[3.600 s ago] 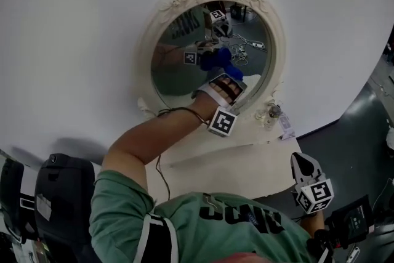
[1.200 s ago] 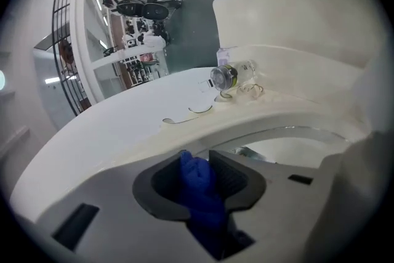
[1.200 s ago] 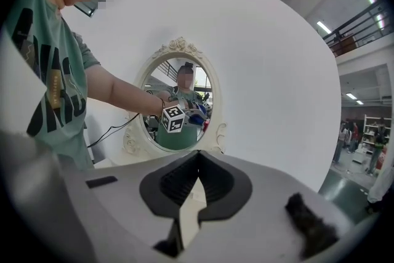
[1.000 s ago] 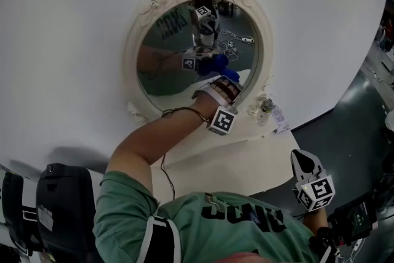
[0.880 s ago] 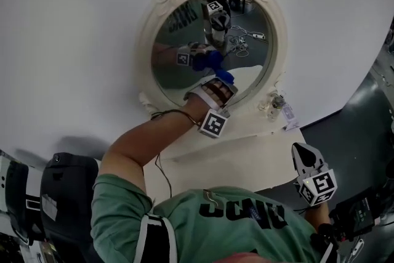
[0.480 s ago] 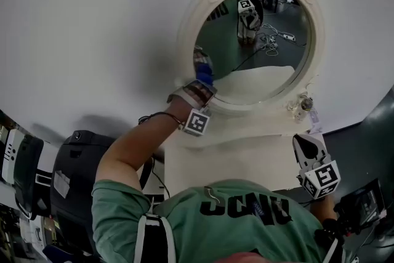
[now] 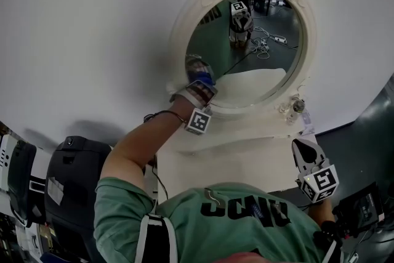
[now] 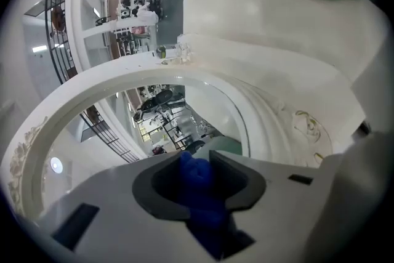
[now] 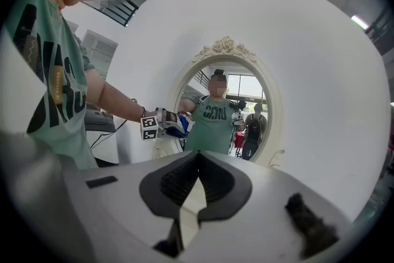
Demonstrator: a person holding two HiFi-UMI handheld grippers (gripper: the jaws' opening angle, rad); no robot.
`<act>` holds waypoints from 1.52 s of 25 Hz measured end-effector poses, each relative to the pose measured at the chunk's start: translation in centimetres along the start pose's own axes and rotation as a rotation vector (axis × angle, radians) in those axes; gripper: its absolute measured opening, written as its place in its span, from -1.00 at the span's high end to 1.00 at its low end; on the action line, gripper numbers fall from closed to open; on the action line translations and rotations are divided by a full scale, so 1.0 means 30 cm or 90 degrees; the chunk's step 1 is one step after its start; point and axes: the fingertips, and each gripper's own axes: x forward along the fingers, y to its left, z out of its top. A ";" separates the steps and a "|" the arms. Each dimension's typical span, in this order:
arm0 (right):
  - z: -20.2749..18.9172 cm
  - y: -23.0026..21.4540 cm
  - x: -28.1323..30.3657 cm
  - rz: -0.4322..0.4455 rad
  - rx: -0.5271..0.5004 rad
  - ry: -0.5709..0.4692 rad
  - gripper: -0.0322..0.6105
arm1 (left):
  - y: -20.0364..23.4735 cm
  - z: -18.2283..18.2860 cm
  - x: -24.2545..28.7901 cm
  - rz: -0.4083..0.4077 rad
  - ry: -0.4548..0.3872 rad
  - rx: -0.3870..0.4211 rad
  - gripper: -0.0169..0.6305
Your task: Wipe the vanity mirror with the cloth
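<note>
Overhead, in the head view, the left gripper (image 7: 201, 83) is raised to the lower left edge of the mirror (image 7: 252, 40). Its blue cloth (image 7: 206, 77) lies against the glass, just inside the frame (image 7: 181, 34). The right gripper (image 7: 303, 149) hangs low by the right corner of the vanity (image 7: 228, 157), well apart from the mirror. A small bottle (image 7: 298, 106) stands at the frame's lower right foot.

Next, the left gripper view shows the jaws clamped on the cloth (image 8: 198, 185). A blue wad bulges from between the tips toward the glass, and the frame's curved rim (image 8: 271, 126) sits close beside it.

Last, the right gripper view shows its jaws pressed together, tips meeting with nothing between them. Ahead, the left gripper (image 9: 172, 123) sits at the mirror's left rim.

As for risks, the wad is small and the hard jaw tips sit close behind it. A firm press or a slipping cloth could bring the tips onto the glass and mark it. So near the edge, a stroke could also run onto the carved frame and snag the cloth. A sweep toward the lower right might knock the bottle.
</note>
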 end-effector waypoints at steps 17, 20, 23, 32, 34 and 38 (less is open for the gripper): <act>-0.174 -0.225 -0.237 -0.133 0.053 0.056 0.87 | 0.412 0.582 0.423 0.012 -0.092 0.098 0.57; -0.217 -0.257 -0.294 -0.160 0.068 0.064 0.87 | 0.453 0.696 0.500 0.012 -0.123 0.108 0.57; -0.252 -0.275 -0.344 -0.180 0.082 0.070 0.87 | 0.486 0.756 0.531 0.015 -0.137 0.110 0.57; -0.224 -0.268 -0.293 -0.152 0.071 0.060 0.87 | 0.495 0.738 0.424 0.028 -0.160 0.071 0.58; -0.193 -0.250 -0.258 -0.136 0.063 0.047 0.87 | 0.471 0.685 0.332 0.030 -0.164 0.051 0.58; -0.140 -0.183 -0.165 -0.091 0.044 0.031 0.87 | 0.325 0.502 0.146 -0.001 -0.151 0.002 0.58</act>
